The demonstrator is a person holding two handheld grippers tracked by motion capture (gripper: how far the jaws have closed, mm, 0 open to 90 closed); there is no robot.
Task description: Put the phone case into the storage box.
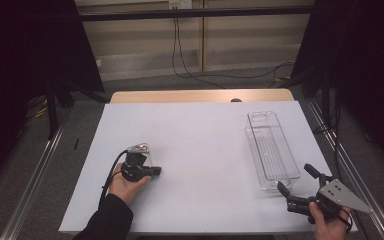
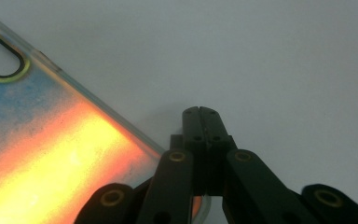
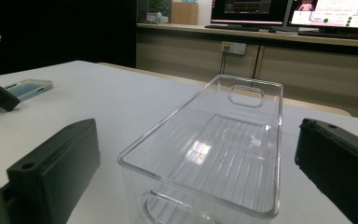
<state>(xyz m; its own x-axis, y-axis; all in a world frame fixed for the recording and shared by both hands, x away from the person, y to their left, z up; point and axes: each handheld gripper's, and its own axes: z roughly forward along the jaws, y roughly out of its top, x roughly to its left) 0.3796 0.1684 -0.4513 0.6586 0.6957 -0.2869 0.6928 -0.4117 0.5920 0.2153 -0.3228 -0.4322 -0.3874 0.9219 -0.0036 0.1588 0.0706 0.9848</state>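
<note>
Left gripper [image 2: 203,112] is being held low over the table with its jaws pressed together and nothing between them; the tips are being kept just beside the long edge of the phone case [image 2: 51,154], probably to nudge it or get under its rim, since a flat case gives little to pinch from above. Whether the tips are touching the edge cannot be told.

Phone case is lying flat on the white table cover [image 1: 200,145], left of centre, near the left hand [image 1: 127,186], and is partly being hidden by that gripper in the high view. Its look: clear soft-looking rim, back graded from blue through orange to bright yellow, oval camera cutout ringed in black at one corner. From the right gripper view it is being seen far off as a thin pale slab [image 3: 28,87].

Right gripper [image 1: 300,185] is being held with jaws spread wide, empty, aimed at the near end of the clear plastic bin [image 1: 271,150], likely staged to steady it. Bin is standing upright on the right side, well apart from the case, empty, with a handle slot in its far wall.
</note>
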